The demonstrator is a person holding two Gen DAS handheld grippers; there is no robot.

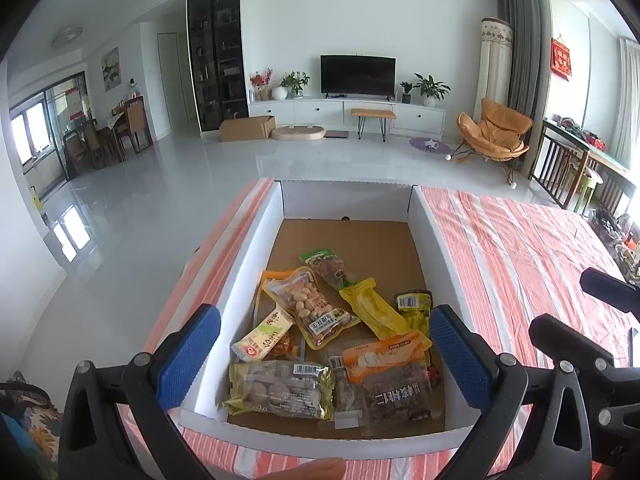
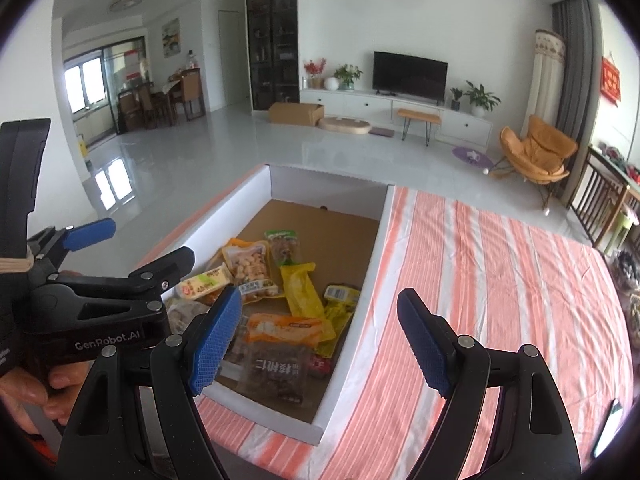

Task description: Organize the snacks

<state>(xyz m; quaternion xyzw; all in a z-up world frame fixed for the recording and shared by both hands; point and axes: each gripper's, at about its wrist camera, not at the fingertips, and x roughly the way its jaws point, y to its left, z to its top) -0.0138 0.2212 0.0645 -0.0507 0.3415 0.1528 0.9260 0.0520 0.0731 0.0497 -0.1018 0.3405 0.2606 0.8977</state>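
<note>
A white cardboard box (image 1: 426, 216) with a brown floor holds several snack packs. Among them are a yellow pack (image 1: 374, 312), a clear pack of pale nuts (image 1: 312, 304), an orange-topped dark pack (image 1: 390, 380) and a pack of round brown pieces (image 1: 280, 390). The box (image 2: 348, 340) and its packs also show in the right wrist view. My left gripper (image 1: 324, 354) is open and empty above the near end of the box. My right gripper (image 2: 320, 338) is open and empty over the box's right wall. The left gripper's body (image 2: 100, 320) shows at the left of the right wrist view.
The box sits on a surface covered with an orange and white striped cloth (image 2: 500, 280). Beyond it lies a glossy white floor (image 1: 240, 160), with a TV stand, a cardboard carton (image 1: 246, 128) and an orange chair (image 1: 494, 130) far off. A dark flat object (image 2: 608, 424) lies on the cloth at the right.
</note>
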